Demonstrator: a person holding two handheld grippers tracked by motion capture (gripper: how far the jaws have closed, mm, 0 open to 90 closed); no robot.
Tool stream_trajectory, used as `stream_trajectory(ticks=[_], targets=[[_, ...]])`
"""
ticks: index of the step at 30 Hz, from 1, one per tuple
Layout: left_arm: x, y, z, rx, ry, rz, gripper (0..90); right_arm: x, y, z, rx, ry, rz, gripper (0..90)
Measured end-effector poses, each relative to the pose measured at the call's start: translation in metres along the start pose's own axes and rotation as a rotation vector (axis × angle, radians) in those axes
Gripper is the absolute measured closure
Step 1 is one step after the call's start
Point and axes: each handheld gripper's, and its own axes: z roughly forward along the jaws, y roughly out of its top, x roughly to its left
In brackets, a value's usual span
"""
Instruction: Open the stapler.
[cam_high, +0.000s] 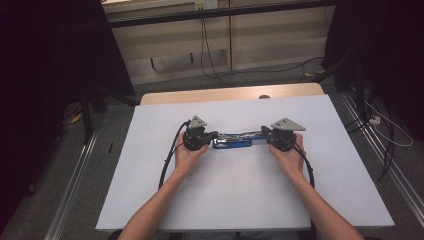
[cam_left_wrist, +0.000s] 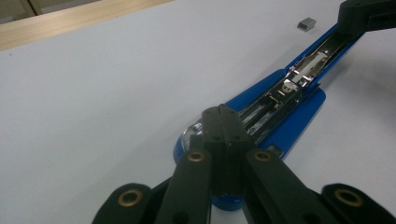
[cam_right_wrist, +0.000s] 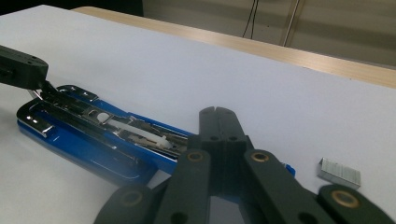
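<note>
Blue metal stapler (cam_high: 231, 141), swung open with its chrome staple channel exposed, lies mid-table on the white tabletop (cam_high: 240, 195). Left gripper (cam_left_wrist: 223, 122) and right gripper (cam_right_wrist: 219, 122) both clenched, pressing its opposite ends. Small grey staple block (cam_right_wrist: 339, 173) sits just beside; steadying the base should ease loading.

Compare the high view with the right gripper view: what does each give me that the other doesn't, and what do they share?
High view alone: both hands and forearms, the left hand, each gripper's grey plate and trailing cable, the whole white table and the floor around it.

Right gripper view alone: the small block of staples beside the right gripper, whose jaws are shut, and the chrome staple channel inside the opened stapler.

Both: the blue stapler lying open between the two grippers, and the table's wooden far edge.
</note>
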Motion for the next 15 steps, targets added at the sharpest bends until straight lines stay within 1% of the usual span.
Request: stream_trajectory(ticks=[2,4,15], targets=[[0.0003,0.0001,0.0,0.001,-0.001,-0.001,90.0,-0.0005,-0.0001,-0.0005,0.001,0.002,0.002,90.0],[0.0012,0.0004,0.0003,0.001,-0.011,0.001,90.0,-0.0041,-0.0025,-0.0026,0.006,0.002,-0.006,90.0],[0.0005,0.0007,0.0002,0.003,-0.006,0.002,90.0,-0.007,-0.0045,-0.0047,-0.004,0.009,0.004,90.0]])
